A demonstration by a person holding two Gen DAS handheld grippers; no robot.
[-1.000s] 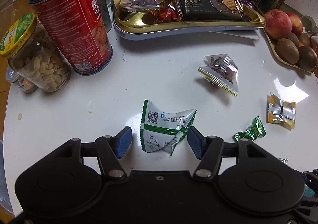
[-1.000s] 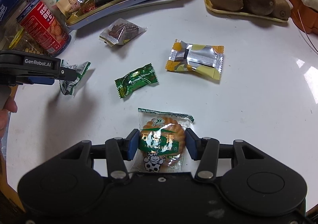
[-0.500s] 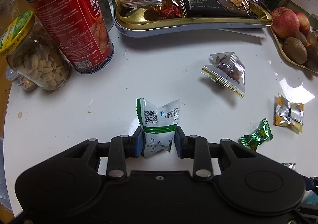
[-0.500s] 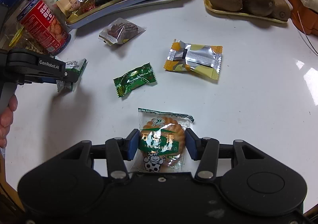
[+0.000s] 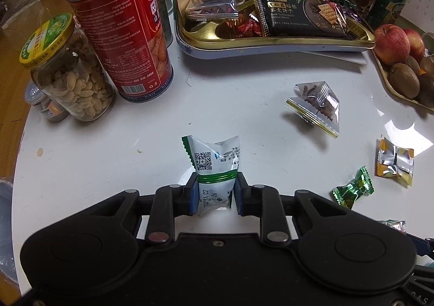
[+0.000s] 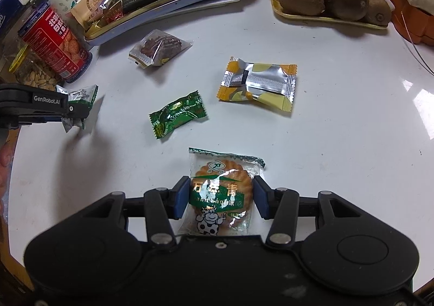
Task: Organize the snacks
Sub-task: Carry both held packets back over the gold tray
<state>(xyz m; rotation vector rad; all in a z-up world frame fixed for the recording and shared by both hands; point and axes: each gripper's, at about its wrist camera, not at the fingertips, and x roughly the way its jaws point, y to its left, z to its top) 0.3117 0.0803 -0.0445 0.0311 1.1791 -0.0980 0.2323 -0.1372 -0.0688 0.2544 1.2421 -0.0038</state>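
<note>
1. At the far left edge of the right-wrist view, the left gripper (image 6: 74, 112) is reaching in level from the frame's left side, its black body lettered "GenRobot.AI", with part of the person's hand (image 6: 6, 159) showing blurred just below it.
2. In the left-wrist view the left gripper (image 5: 214, 194) is pointing up the frame across the white table (image 5: 95, 159), its blue pads (image 5: 193, 197) pinching a white-and-green sachet (image 5: 215, 170) at the lower centre; the pack's top, with a QR code, is sticking up clear of the fingers.
3. In that view's upper left, a peanut jar (image 5: 69, 72) is standing beside a red biscuit tin (image 5: 122, 26); the gold snack tray (image 5: 271, 41), piled with packets, is filling the upper centre.
4. At centre right a clear pouch of dark snacks (image 5: 316, 105) is lying on the table, with a green candy (image 5: 352, 192) and a yellow-and-silver packet (image 5: 394, 162) at the right edge.
5. In the right-wrist view the right gripper (image 6: 221, 197) is sitting at lower centre, aimed up the frame, its fingers closed narrowly against both sides of a wrapped round biscuit (image 6: 221, 192).
6. In that view's upper right, a fruit tray (image 6: 325, 16) of kiwis and apples is standing well apart from the loose snacks.
</note>
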